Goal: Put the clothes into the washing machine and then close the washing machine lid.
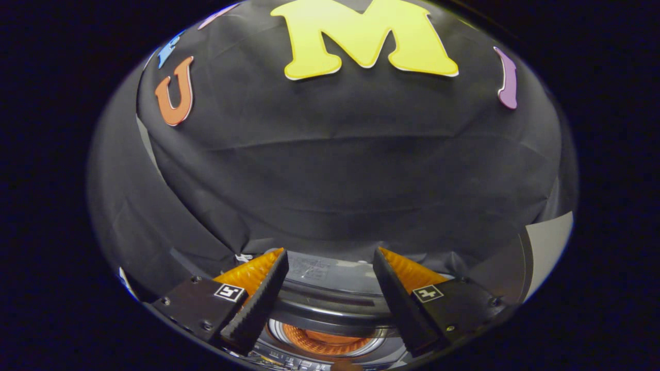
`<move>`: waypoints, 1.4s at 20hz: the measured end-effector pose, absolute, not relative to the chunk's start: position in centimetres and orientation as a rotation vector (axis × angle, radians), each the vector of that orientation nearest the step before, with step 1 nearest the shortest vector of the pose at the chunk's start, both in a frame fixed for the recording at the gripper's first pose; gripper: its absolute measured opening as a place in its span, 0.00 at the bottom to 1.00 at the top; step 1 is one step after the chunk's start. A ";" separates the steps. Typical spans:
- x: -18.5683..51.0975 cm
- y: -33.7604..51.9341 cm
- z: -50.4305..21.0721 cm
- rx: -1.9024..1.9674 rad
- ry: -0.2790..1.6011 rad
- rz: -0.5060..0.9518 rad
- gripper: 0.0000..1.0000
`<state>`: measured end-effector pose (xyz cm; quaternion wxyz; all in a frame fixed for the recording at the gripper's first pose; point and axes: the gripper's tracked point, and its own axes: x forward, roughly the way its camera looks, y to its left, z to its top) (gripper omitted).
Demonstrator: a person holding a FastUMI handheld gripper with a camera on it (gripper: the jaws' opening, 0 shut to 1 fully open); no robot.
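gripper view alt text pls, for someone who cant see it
The gripper is open with nothing between its fingers, held above a washing machine whose round opening glows orange inside. Black cloth wall rises beyond.

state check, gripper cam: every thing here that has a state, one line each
gripper: open, fingers wide apart, nothing between them
washing machine: below and between the fingers, its round opening in sight
orange item: seen through the opening, inside the drum; too partial to identify
washing machine lid: cannot tell if open or shut
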<state>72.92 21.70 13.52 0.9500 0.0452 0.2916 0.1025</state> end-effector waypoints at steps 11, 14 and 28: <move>72.0 22.2 12.5 0.092 0.659 0.260 1.00; 70.6 22.0 10.9 0.053 0.672 0.256 0.99; 59.5 15.4 16.0 0.058 0.486 0.141 0.99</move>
